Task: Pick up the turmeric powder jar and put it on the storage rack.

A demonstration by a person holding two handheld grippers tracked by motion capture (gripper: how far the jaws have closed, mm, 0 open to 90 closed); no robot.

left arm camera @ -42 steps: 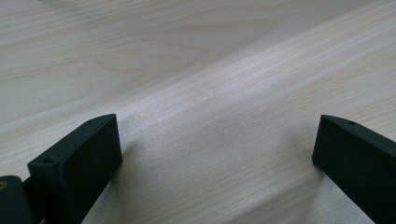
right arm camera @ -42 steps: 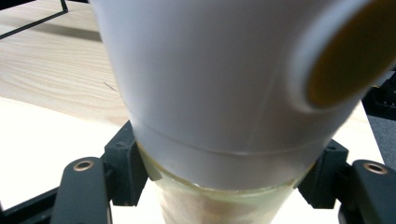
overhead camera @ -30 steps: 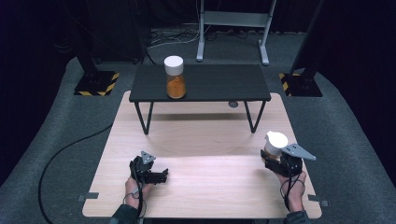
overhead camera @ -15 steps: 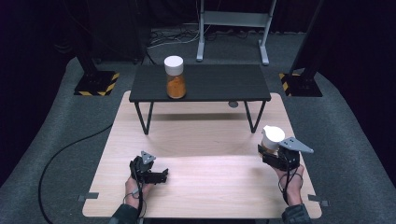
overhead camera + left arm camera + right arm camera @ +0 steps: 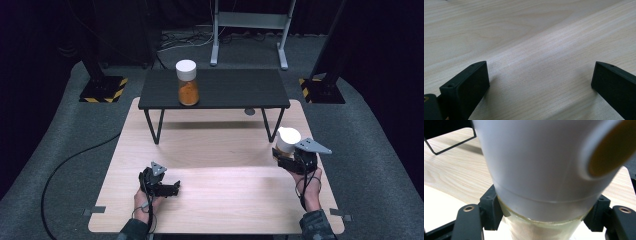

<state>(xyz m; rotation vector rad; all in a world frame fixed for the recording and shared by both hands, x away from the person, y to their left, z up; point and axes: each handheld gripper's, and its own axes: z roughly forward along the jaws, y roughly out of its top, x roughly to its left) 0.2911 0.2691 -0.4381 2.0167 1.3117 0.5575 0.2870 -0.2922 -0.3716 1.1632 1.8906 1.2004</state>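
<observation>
Right tongs (image 5: 289, 155) clamped on white-capped jar (image 5: 287, 140) at bench (image 5: 220, 195) right edge; left tongs (image 5: 170, 189) wide, empty, low over bench.

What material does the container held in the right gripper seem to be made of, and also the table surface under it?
The container looks like clear plastic or glass in its body, since pale contents show through below the rim; which of the two is unclear. Its white cap appears to be smooth, slightly glossy plastic. The right gripper is clamped on the body. The table looks like light wood or wood laminate, with visible grain lines and a matte finish.
</observation>
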